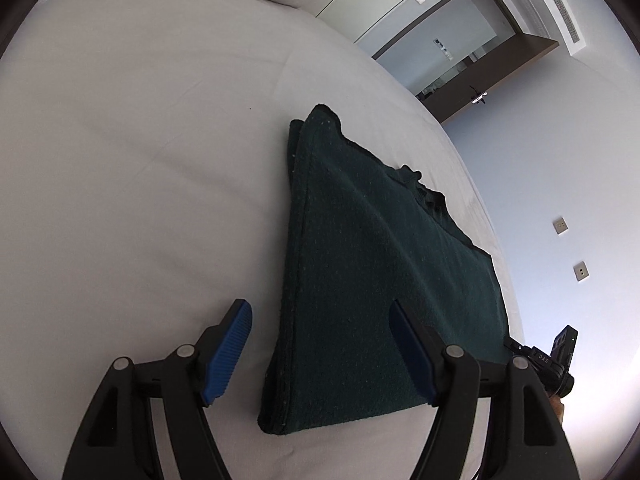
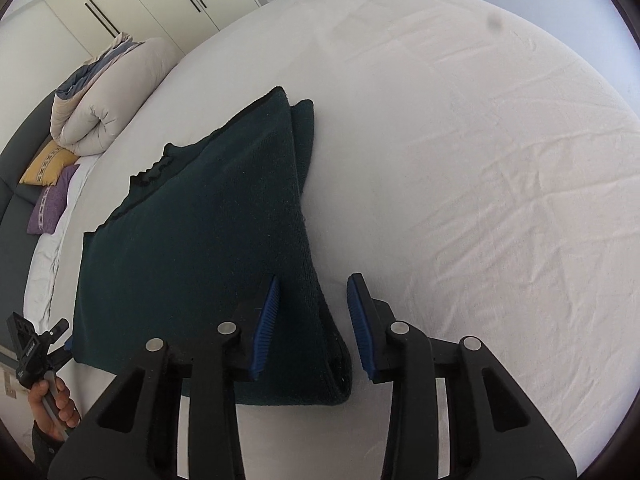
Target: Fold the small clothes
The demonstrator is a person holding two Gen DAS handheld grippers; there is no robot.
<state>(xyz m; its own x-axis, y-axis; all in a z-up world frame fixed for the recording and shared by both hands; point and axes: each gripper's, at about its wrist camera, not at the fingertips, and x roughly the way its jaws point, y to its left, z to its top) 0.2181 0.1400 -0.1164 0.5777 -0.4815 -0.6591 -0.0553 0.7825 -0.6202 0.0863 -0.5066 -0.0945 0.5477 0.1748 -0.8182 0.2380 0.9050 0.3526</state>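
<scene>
White-sheeted bed point(image 1: 140, 160) (bedroom, open door point(image 1: 460, 60)) bears a folded dark green garment point(image 1: 360, 280); both hand-held grippers, left point(image 1: 320, 356) and right point(image 2: 314, 328), gape empty, each straddling a near corner.

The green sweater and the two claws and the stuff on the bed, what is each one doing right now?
Green sweater: folded, lying flat on the bed.
Left claw: open, around the sweater's near corner.
Right claw: open, around the sweater's folded edge.
Bed sheet: spread out, lightly wrinkled.
Duvet: rolled up.
Door: open.
</scene>
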